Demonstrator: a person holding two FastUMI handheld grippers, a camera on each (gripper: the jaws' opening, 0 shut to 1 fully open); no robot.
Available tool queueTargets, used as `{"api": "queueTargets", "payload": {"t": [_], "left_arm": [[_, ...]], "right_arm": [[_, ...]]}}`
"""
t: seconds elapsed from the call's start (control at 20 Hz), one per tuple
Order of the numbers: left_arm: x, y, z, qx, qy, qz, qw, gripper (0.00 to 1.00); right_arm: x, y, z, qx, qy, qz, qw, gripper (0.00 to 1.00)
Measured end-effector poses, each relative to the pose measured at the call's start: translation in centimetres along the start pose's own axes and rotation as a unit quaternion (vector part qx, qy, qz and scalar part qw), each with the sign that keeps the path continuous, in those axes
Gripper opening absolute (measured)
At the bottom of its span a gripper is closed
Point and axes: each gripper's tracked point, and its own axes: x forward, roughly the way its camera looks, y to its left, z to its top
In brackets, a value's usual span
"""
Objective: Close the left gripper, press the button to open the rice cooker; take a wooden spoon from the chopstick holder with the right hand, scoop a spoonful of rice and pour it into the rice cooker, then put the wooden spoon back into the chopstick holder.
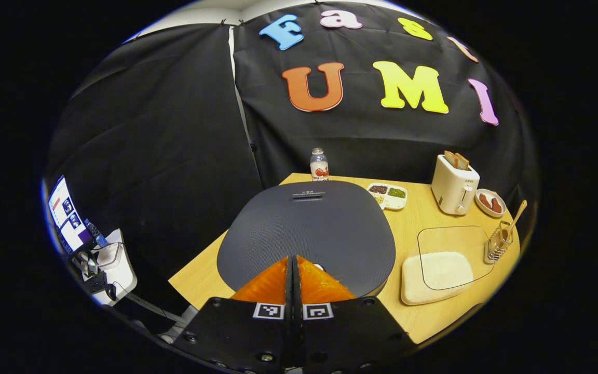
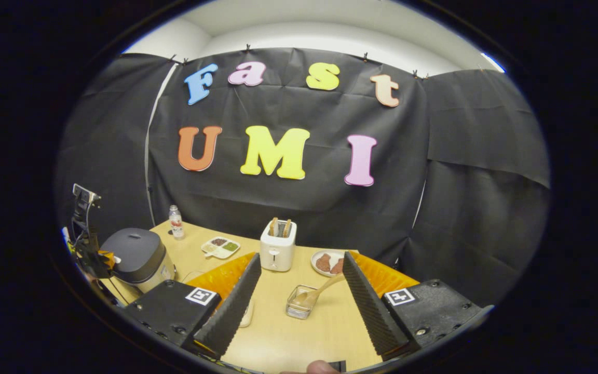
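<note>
Rice cooker (image 1: pixel 307 234) sits at the near left of the wooden surface (image 1: pixel 423 311), its dark lid down. The left gripper (image 1: pixel 294 270) hangs right over the lid's front edge with its jaws pressed together, holding nothing. To the cooker's right lies a tray of rice (image 1: pixel 434 278) under a clear cover. The right gripper (image 2: pixel 299 291) hovers above the surface with its jaws spread wide and empty, the chopstick holder (image 2: pixel 299 304) seen between them. A white toaster (image 2: pixel 278 249) stands farther back with a plate (image 2: pixel 327 262) beside it. The wooden spoon (image 2: pixel 320 291) leans in the holder, its handle tilted toward the plate. A divided dish (image 2: pixel 221 246) and a bottle (image 2: pixel 175 221) stand near the back.
</note>
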Motion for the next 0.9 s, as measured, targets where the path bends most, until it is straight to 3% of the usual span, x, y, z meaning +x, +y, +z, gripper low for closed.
{"api": "queueTargets", "payload": {"t": [0.75, 0.9], "left_arm": [[0.1, -0.2, -1.6, -0.008, 0.039, -0.001, 0.999, 0.0], [-0.4, 0.2, -0.8, 0.013, 0.03, 0.01, 0.999, 0.0]], "right_arm": [[0.4, 0.5, -0.9, 0.003, 0.016, 0.005, 1.0, 1.0], [0.4, 0.4, -0.6, 0.002, 0.01, 0.004, 1.0, 1.0]]}}
